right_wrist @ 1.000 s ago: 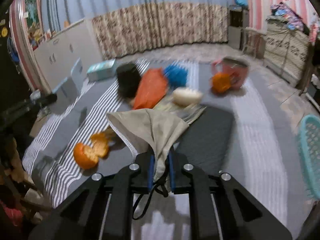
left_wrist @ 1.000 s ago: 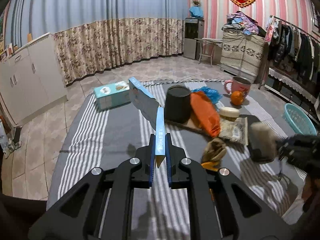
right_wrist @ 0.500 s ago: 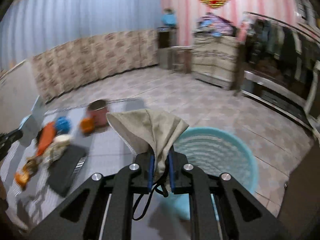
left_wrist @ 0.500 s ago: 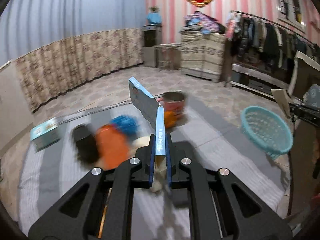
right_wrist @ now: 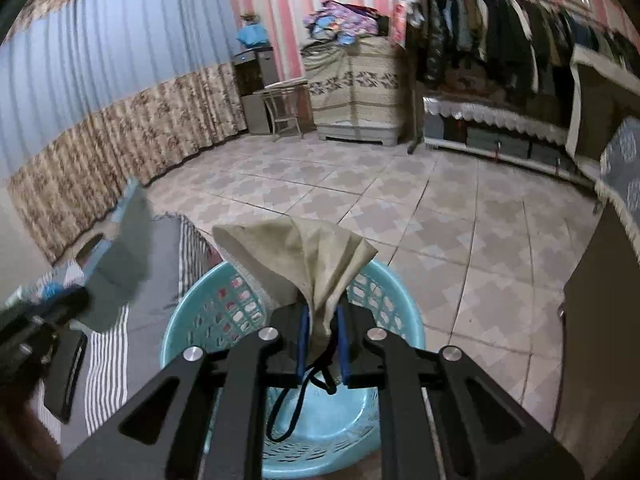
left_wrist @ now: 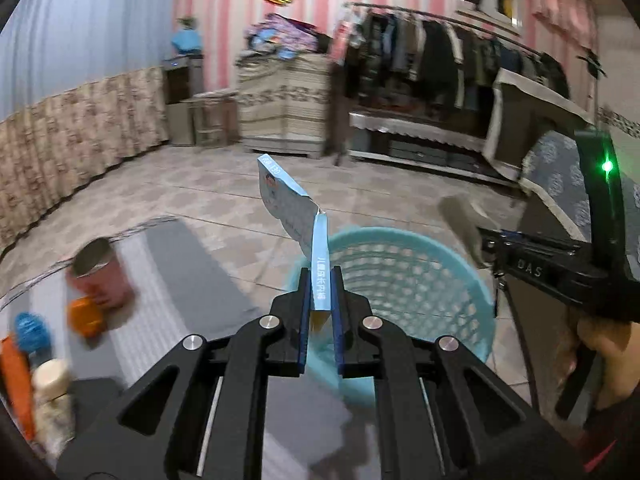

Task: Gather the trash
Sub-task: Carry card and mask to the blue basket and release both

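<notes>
where fingers [left_wrist: 305,312] pinch it, a creased, light-blue carton [left_wrist: 298,216]

Both wrist views look steeply down, close over one shared basket [left_wrist: 404,280]

On the black body of the right gripper [left_wrist: 532,268], seen from the left wrist view, the white letters "DAS" can be read, while the white print on the flap of the blue carton [left_wrist: 292,204] is too small and blurred to read.
</notes>
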